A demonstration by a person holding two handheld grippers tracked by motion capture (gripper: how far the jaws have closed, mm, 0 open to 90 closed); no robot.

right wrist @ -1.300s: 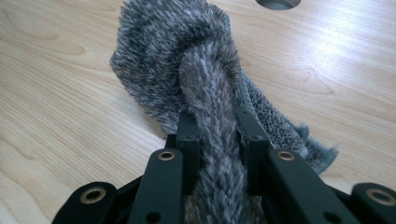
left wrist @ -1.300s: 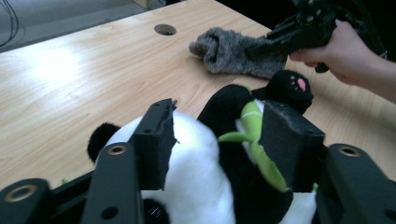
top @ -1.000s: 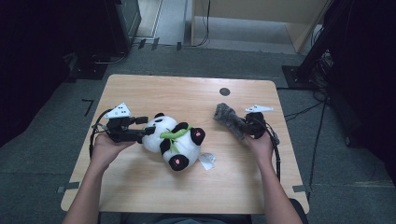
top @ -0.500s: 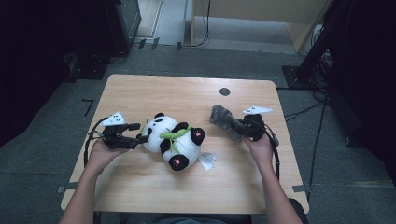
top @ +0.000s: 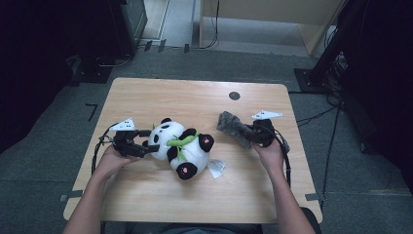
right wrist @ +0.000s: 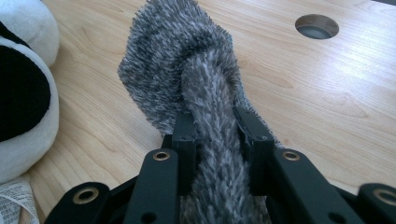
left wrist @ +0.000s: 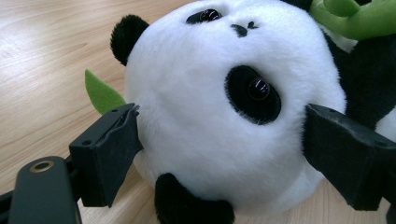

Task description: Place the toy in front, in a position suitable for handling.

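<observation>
The black-and-white plush panda (top: 182,148), a green felt bamboo sprig (top: 181,141) across its chest, lies on its back near the middle of the pale wooden table (top: 195,97), head toward the person's left. The left gripper (top: 150,140) lies level at that head, its jaws just opened wide; in the left gripper view the pads (left wrist: 109,151) stand either side of the round white head without pressing it, which looks to me like letting go or resetting for a better hold. Just right of the panda, the right gripper (right wrist: 215,135) is clamped on a shaggy grey fur cloth (right wrist: 187,70), bunched between its jaws with the free end on the wood. The far half of the table is open, apart from a small round cable hole (top: 234,95); the near edge is close to both forearms.
</observation>
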